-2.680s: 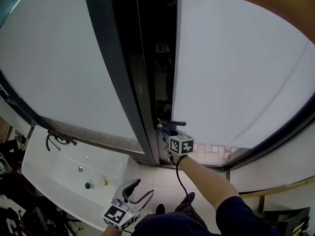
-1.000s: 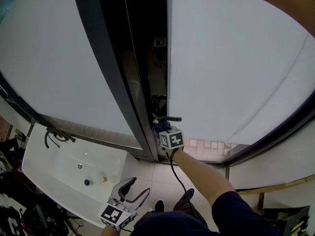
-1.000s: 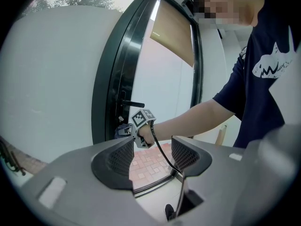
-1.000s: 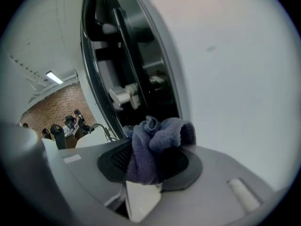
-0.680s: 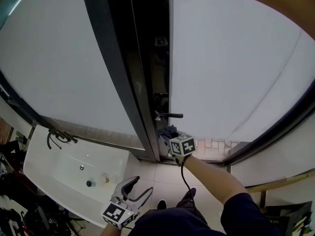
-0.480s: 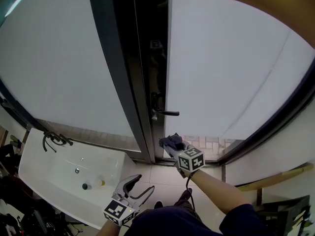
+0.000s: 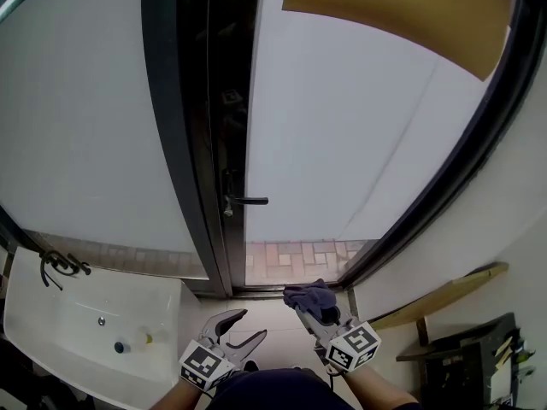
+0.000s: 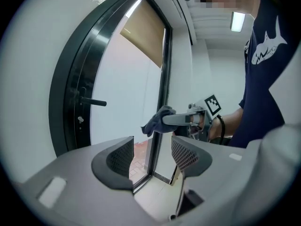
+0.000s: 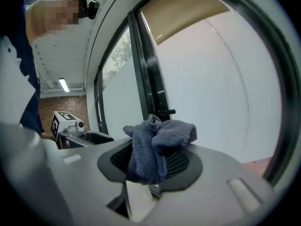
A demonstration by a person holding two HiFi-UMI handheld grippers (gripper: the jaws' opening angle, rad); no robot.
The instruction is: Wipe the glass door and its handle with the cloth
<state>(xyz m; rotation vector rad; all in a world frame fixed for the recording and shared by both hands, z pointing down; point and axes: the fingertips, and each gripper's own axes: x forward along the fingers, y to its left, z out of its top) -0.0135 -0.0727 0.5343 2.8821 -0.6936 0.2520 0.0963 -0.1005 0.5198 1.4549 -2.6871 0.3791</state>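
The frosted glass door [image 7: 342,143] stands in a dark frame, its black lever handle [image 7: 242,200] at the left edge. A grey-blue cloth [image 7: 309,295] is bunched between the jaws of my right gripper [image 7: 313,307], which is shut on it and held low, well back from the door. From the right gripper view the cloth [image 9: 155,145] drapes over the jaws with the handle [image 9: 165,112] far behind it. My left gripper [image 7: 239,330] hangs open at the bottom, nothing between its fingers; its own view shows the cloth [image 8: 157,120] and the door handle [image 8: 93,102].
A white basin [image 7: 77,323] with a black tap [image 7: 58,265] sits at the lower left. A tan roller blind [image 7: 402,15] covers the top of the glass. A wooden shelf [image 7: 436,295] runs along the right wall. Tiled floor [image 7: 295,253] shows beneath the door.
My right gripper has drawn back from the door handle, carrying the cloth down and away toward the body. The view has shifted right. The left gripper stayed low and open.
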